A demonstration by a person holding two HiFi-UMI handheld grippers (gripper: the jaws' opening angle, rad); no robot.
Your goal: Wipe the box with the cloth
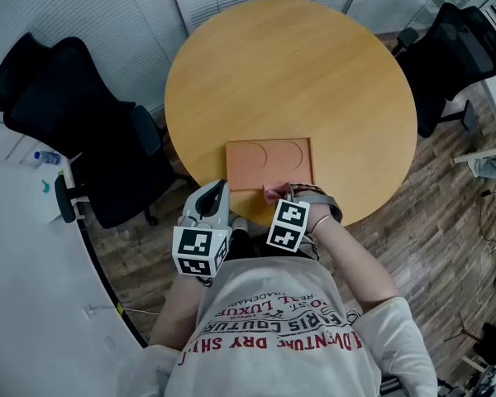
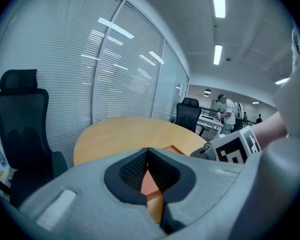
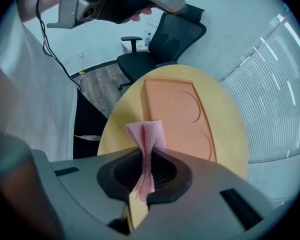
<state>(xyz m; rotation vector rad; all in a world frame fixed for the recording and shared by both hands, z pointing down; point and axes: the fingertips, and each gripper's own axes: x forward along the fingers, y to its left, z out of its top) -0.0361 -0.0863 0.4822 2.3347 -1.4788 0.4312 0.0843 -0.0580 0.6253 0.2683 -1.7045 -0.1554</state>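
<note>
Nearest the camera, over the person's printed shirt (image 1: 273, 321), both grippers are held side by side at the near rim of the round wooden table (image 1: 289, 73). The right gripper (image 3: 147, 168) has its jaws clamped on a pink cloth (image 3: 147, 134), which stands up from them in a pinched, twisted fold. From the head view the cloth lies at the near edge of the box (image 1: 269, 164); whether it touches cannot be told. The left gripper (image 2: 150, 174) has its jaws closed tip to tip on nothing, and its own grey body hides most of the box, so that only an orange sliver shows past the pads.

The box is flat and orange, with two curved lines on its top. It lies on the near part of the table, just beyond the gripper tips.

Farther out, a black office chair (image 1: 83, 131) stands left of the table beside a white desk (image 1: 25, 246) with a small bottle (image 1: 46, 157). A second chair (image 1: 450, 56) stands at the far right on the wood floor (image 1: 430, 230). Window blinds (image 2: 65, 74) run behind the table, and people (image 2: 225, 109) stand far off
</note>
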